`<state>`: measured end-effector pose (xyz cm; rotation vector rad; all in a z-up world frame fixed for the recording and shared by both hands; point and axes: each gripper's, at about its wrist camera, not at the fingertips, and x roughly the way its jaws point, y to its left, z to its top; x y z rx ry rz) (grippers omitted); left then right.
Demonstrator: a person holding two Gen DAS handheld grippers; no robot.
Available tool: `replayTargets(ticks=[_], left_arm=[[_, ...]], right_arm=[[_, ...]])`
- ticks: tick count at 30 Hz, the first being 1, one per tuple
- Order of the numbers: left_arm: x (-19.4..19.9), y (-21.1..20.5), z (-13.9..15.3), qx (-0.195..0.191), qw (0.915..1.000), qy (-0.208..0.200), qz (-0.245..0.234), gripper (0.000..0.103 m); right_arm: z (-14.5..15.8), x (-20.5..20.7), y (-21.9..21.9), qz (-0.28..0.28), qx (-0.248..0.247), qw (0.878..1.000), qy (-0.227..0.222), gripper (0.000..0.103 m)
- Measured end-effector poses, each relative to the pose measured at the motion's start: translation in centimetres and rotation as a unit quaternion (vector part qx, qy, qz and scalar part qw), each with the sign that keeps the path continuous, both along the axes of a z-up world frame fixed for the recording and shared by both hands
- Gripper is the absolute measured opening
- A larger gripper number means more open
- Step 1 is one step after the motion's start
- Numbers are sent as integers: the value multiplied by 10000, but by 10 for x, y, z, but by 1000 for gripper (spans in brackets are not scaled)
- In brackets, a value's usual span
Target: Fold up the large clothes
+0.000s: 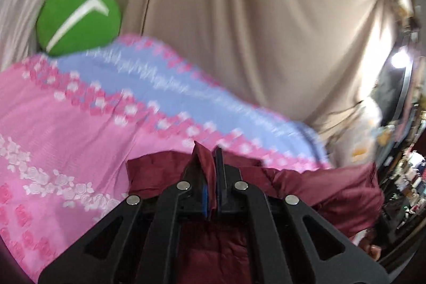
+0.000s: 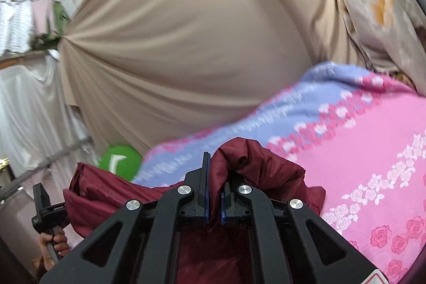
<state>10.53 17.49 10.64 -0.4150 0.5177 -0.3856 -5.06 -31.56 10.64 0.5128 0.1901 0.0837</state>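
Observation:
A large maroon garment (image 1: pixel 332 193) of shiny fabric hangs between my two grippers above a bed. My left gripper (image 1: pixel 210 161) is shut on a pinched fold of it, which sticks up between the fingers. My right gripper (image 2: pixel 214 167) is shut on another bunched edge of the maroon garment (image 2: pixel 261 167). In the right wrist view the garment stretches left toward the other gripper (image 2: pixel 45 212), held in a hand at the lower left. The rest of the garment drops out of sight below both grippers.
A pink and lilac rose-patterned bedsheet (image 1: pixel 66 129) covers the bed, also in the right wrist view (image 2: pixel 372 137). A green round cushion (image 1: pixel 80 17) lies at its far edge. Beige curtains (image 1: pixel 239 17) hang behind. Cluttered shelves (image 1: pixel 410 177) stand at the right.

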Motion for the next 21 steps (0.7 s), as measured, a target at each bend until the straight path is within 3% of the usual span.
replayTargets(ticks=[3,10,13,18,21], left_arm=[[57,-18,-36,259,9982,524,141,3],[127,-29,-98,562,9900,1257,318,3],[138,-35,-117,663,9871,1420,315,3],[151,-31,-143,449,9860,1581,291,4],[149,-32,-148,428,9873,1495,311,5]], right_arm=[[-21,46,-8,-139,64,9985,523,5],[-73,118,-33,-385,320,9871,1520,5],[-87,135,-32,-510,107,9821,1811,5],[-109,154,-27,-698,-339,9729,2179,5],[-118,161,-30,-619,-215,9704,2323,7]])
